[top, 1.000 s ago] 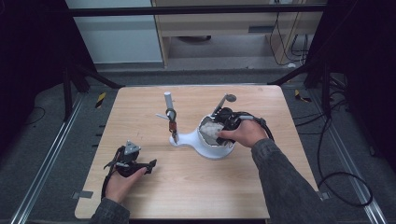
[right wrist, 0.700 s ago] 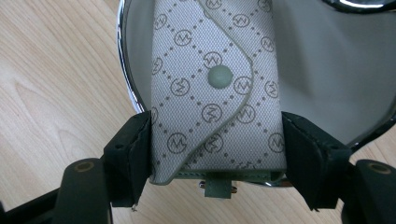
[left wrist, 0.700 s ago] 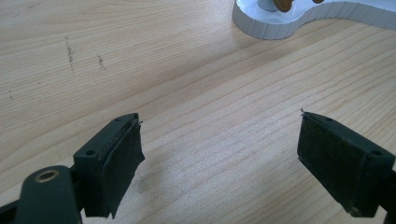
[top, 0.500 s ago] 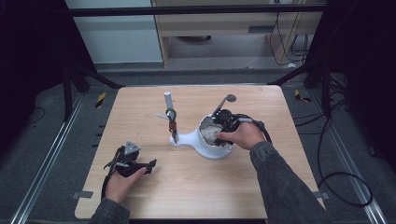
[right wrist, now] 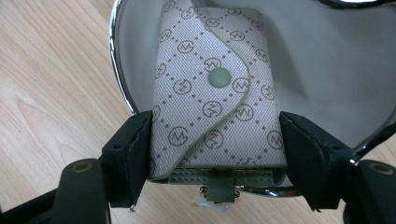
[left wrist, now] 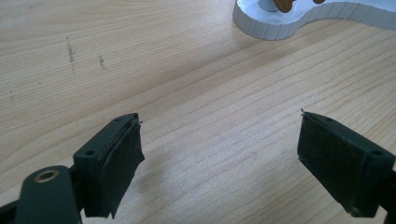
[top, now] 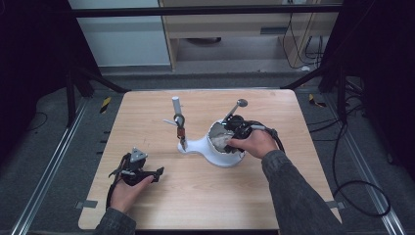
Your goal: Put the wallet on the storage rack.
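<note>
Right gripper (right wrist: 215, 154) clamps the wallet (right wrist: 212, 84) (snap-flapped) inside the bowl (right wrist: 327, 70)

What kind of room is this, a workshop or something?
Probably a lab or test room set up for recording. A bare wooden table stands inside a dark metal frame, cables trail over the grey floor, and a person works with a hand-held gripper in each hand.

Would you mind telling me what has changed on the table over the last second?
Very little. The right gripper stays over the white tray's bowl, jaws on either side of the patterned wallet; the hand seems to have shifted slightly toward the person. The left gripper rests open on the table as before, and the key stand has not moved.
</note>
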Tool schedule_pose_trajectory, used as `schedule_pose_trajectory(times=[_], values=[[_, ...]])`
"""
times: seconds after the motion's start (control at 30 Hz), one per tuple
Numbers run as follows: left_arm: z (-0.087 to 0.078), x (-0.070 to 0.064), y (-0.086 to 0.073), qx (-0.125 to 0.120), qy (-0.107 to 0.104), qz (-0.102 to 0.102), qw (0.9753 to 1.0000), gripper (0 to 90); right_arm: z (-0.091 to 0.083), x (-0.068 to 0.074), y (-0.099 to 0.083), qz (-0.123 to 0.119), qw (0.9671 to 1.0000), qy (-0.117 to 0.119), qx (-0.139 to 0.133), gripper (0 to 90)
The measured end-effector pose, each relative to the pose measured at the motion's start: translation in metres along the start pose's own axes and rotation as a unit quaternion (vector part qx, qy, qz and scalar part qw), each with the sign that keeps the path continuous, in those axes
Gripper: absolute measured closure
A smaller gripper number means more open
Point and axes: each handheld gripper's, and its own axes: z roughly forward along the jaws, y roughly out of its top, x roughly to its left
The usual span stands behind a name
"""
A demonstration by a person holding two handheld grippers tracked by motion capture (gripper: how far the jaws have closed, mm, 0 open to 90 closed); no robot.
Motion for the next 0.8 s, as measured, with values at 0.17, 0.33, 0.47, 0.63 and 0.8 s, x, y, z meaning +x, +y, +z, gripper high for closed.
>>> schedule_pose_trajectory(times=[0.17, 0.33, 0.47, 0.63, 0.8], values=[[0.000, 0.000, 0.000, 0.001, 0.000, 0.001, 1.0000, 13.4, 0.001, -0.002, -0.001, 0.008, 1.0000, 0.005, -0.003, 27.9], [0.000, 0.000, 0.000, 0.000, 0.000, -0.001, 1.0000, 13.4, 0.002, -0.001, -0.001, 0.011, 0.9999, 0.002, -0.007, 24.3], [0.000, 0.000, 0.000, -0.001, 0.000, -0.001, 1.0000, 13.4, 0.001, 0.002, -0.002, 0.006, 0.9999, -0.002, -0.009, 17.1], [0.000, 0.000, 0.000, -0.001, 0.000, -0.002, 1.0000, 13.3, -0.006, 0.002, -0.003, 0.008, 0.9997, -0.005, -0.021, 15.4], [0.000, 0.000, 0.000, -0.001, 0.002, -0.002, 1.0000, 13.1, -0.018, 0.002, -0.009, 0.013, 0.9991, -0.010, -0.040, 16.2]])
